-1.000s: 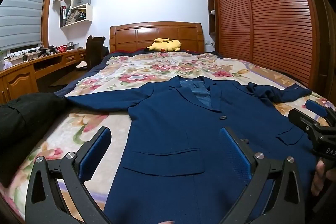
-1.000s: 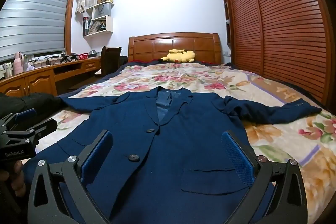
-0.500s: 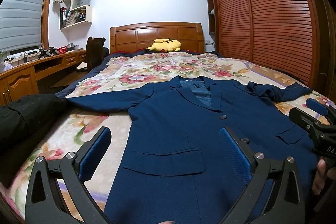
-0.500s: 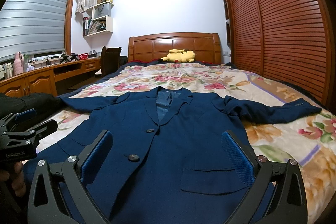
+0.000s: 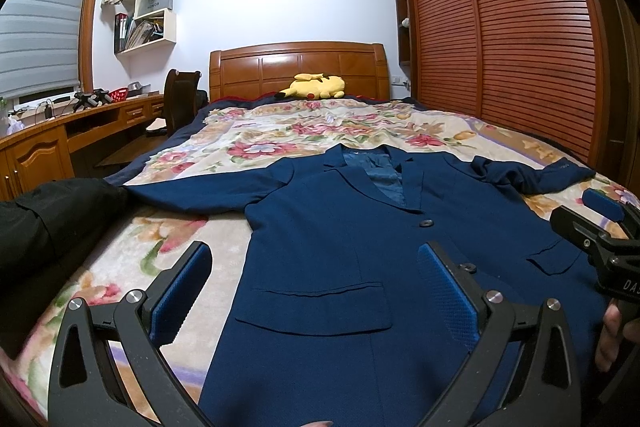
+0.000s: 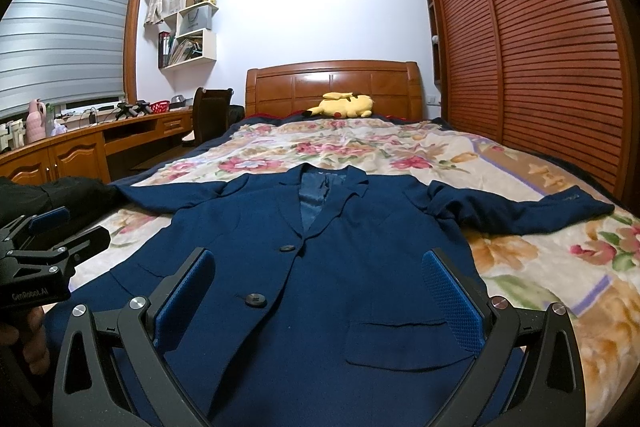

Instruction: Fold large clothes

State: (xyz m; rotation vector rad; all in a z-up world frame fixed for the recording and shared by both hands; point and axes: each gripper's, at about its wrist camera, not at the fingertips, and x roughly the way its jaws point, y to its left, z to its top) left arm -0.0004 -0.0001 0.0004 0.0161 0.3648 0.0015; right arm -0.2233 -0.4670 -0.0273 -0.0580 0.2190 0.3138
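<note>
No change vs 0.5 s ago: our left gripper (image 5: 316, 291) & right gripper (image 6: 320, 297) both spread wide, empty, above navy blazer (image 5: 360, 247) flat on floral bedspread (image 5: 280, 135); headboard (image 5: 298, 67) far, louvred wardrobe (image 5: 500, 27) right.

Navy blue woven suit jacket (image 5: 348, 259) (image 6: 320, 267), lying face up and buttoned on floral bed blanket (image 5: 256, 143) (image 6: 520, 259), sleeves spread sideways, collar toward headboard.

A yellow plush toy (image 6: 345, 105) lay against the wooden headboard (image 6: 334, 83). A flowered blanket (image 5: 280, 131) covered the bed. Left, a desk (image 6: 80, 147) held a red basket (image 6: 159, 105) and possibly chargers; 1 dark chair (image 6: 210, 115) stood beside it.
</note>
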